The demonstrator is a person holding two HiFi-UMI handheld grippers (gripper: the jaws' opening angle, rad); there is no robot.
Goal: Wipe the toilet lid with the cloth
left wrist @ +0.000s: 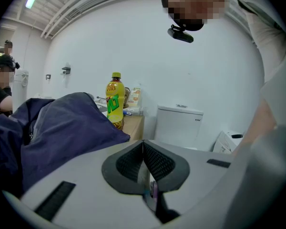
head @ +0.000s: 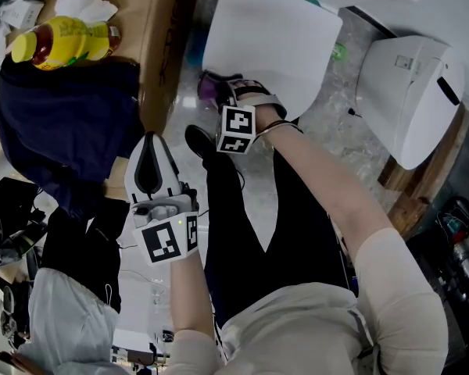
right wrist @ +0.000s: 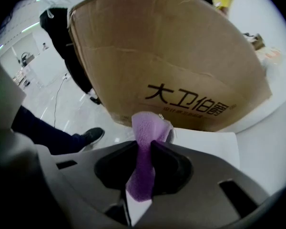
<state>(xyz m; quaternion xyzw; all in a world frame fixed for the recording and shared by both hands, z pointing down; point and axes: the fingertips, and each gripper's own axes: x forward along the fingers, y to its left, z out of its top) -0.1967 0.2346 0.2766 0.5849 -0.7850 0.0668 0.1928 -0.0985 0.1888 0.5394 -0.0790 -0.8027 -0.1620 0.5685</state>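
Grey marbled floor (head: pixel 340 135), running under everything. Cardboard box (head: pixel 152 37) (right wrist: pixel 167 56), brown with dark print on its side, standing just beside the toilet. Toilet lid (head: pixel 270 41) (right wrist: pixel 207 144), white, closed, with the cistern (left wrist: pixel 178 125) behind it against the wall. Dark blue fabric (head: pixel 62 123) (left wrist: pixel 62 128), heaped over the box top and hanging past its near edge. White plastic unit (head: pixel 410 92), on the floor beyond the lid's far side, apart from it. Left hand-held gripper (head: pixel 150 143) (left wrist: pixel 143 161), held low over the floor near the box's near corner, well apart from the lid; its jaws are pressed together with nothing between them. Right hand-held gripper (head: pixel 223 92) (right wrist: pixel 143 154), at the lid's edge on the box side, near the front corner; its jaws are clamped on the cloth. Yellow bottle (head: pixel 62 39) (left wrist: pixel 115 101), green label, upright on the box top beside the fabric. Black shoe (head: pixel 197 141) (right wrist: pixel 93 136), on the floor between the two grippers. Cloth (head: pixel 209 88) (right wrist: pixel 145 147), purple and fleecy, pinched in the right jaws with its end standing out past them at the lid's box-side edge; whether it presses on the lid cannot be told.
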